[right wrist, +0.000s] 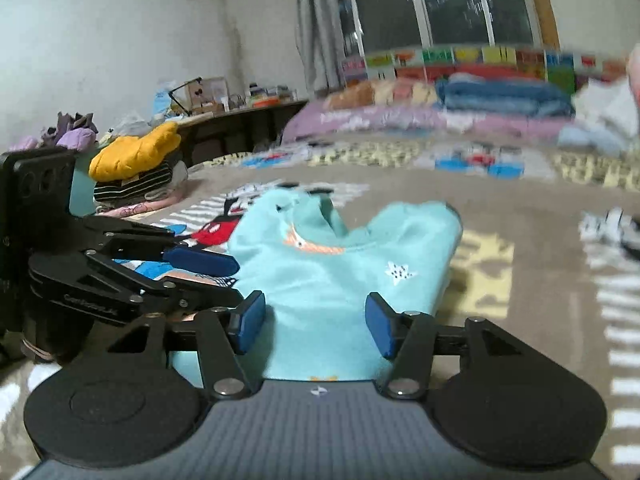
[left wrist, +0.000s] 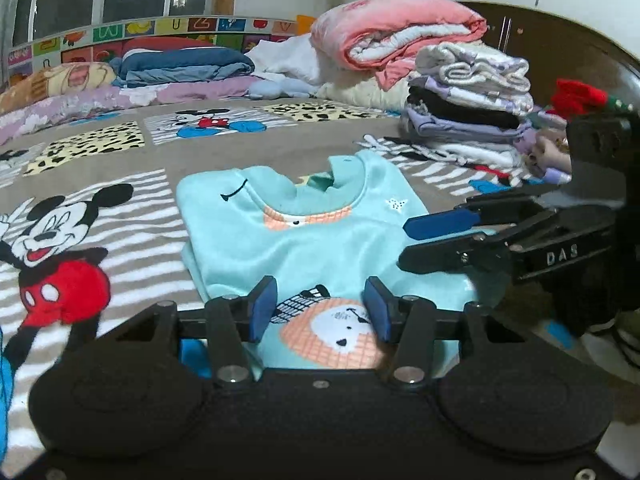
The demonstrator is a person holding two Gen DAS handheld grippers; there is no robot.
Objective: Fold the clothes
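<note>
A light turquoise child's top [left wrist: 304, 240] with an orange animal print lies folded on the bed, neckline away from me; it also shows in the right wrist view [right wrist: 340, 276]. My left gripper [left wrist: 320, 310] is open and empty, hovering over the top's near edge. My right gripper [right wrist: 316, 322] is open and empty, over the top's near right part. Each gripper shows in the other's view: the right one [left wrist: 436, 240] from the right, the left one [right wrist: 200, 276] from the left.
The bed has a brown Mickey Mouse blanket [left wrist: 80, 240]. A stack of folded clothes [left wrist: 468, 120] and a pink quilt [left wrist: 396, 28] sit at the far right by the headboard. A yellow garment on a pile [right wrist: 136, 156] lies at the left. Bedding lines the window side.
</note>
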